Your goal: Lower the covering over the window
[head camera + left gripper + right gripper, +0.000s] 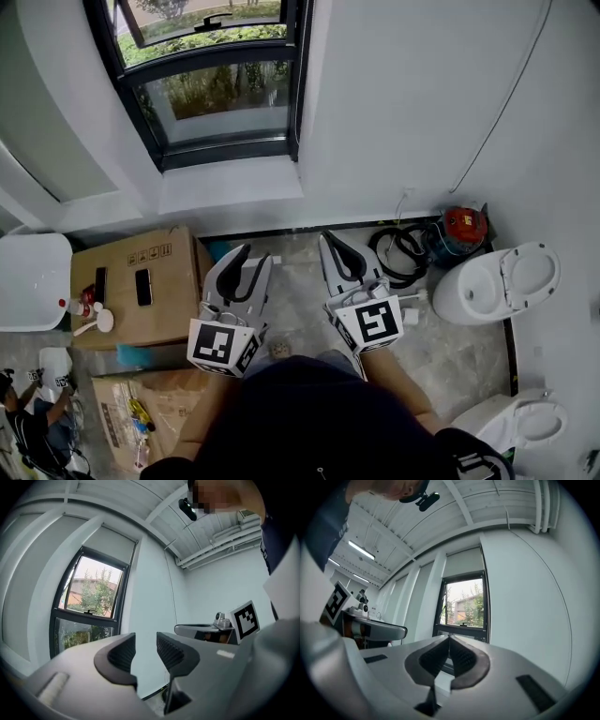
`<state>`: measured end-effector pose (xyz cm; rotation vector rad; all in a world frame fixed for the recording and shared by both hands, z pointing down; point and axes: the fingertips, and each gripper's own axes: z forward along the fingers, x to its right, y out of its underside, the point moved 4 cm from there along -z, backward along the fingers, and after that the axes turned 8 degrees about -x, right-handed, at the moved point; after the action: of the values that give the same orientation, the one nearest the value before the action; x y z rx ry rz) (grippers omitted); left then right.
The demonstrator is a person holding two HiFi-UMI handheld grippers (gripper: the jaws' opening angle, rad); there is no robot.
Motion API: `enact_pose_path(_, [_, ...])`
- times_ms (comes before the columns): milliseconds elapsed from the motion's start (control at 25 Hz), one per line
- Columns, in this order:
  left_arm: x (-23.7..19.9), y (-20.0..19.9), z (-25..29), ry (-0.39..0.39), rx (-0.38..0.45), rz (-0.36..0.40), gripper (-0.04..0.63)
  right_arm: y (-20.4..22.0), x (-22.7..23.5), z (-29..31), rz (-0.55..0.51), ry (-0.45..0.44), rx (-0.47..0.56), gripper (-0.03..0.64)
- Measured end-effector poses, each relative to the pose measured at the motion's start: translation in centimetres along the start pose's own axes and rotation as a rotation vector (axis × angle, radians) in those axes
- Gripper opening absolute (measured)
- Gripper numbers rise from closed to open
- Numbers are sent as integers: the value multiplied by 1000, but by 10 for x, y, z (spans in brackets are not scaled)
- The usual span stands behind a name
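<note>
The black-framed window is in the wall ahead, above a white sill. Its grey roller blind covers only the top of the opening, and the glass below it shows trees. A thin cord hangs on the wall to the right of the window. My left gripper points at the wall below the sill and is open with nothing between its fingers. My right gripper is beside it, shut and holding nothing. Both are well short of the window.
A cardboard box with two phones on top stands at the left, next to a white tub. At the right are a red machine with a black hose and two white toilets. A person crouches at the lower left.
</note>
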<state>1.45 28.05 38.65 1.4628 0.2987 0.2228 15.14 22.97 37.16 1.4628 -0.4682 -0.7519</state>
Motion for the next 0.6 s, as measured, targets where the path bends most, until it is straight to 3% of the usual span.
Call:
enact_pose_path(360, [-37, 14, 30, 67, -15, -58, 146, 21, 5, 31, 7, 66, -91, 12])
enact_pose_path(600, [-62, 12, 58, 85, -14, -63, 146, 23, 20, 75, 17, 66, -82, 12])
